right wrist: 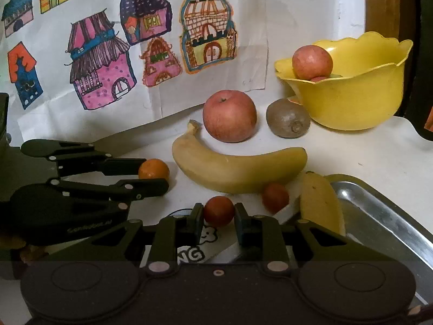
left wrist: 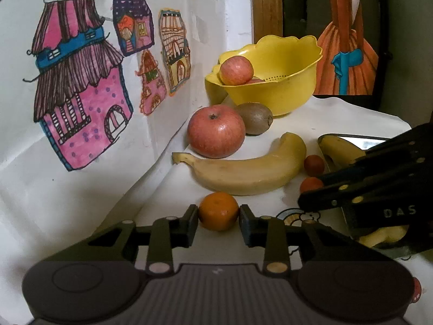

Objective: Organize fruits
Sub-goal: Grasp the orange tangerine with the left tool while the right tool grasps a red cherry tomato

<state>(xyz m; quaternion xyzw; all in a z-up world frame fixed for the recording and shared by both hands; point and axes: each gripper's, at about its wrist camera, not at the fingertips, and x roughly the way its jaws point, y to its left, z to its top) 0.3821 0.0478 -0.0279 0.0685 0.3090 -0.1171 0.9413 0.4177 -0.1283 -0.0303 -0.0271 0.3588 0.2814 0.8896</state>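
Note:
A small tangerine [left wrist: 218,214] sits between the fingers of my left gripper [left wrist: 218,220], which is shut on it; from the right wrist it is the same tangerine [right wrist: 153,169] in the left gripper [right wrist: 155,174]. My right gripper [right wrist: 218,216] is shut on a red cherry tomato [right wrist: 218,211], low over the white table. A second cherry tomato [right wrist: 275,197] lies just right of it. Behind them lie a banana [right wrist: 238,170], a red apple [right wrist: 229,116] and a kiwi [right wrist: 288,122]. The yellow bowl [right wrist: 351,105] at the back right holds another apple [right wrist: 311,61].
A metal tray [right wrist: 392,222] at the right holds a second banana [right wrist: 320,205] leaning over its rim. Paper with house drawings [right wrist: 102,75] covers the wall behind and to the left. A framed picture [left wrist: 349,54] stands behind the bowl. The two grippers are close together.

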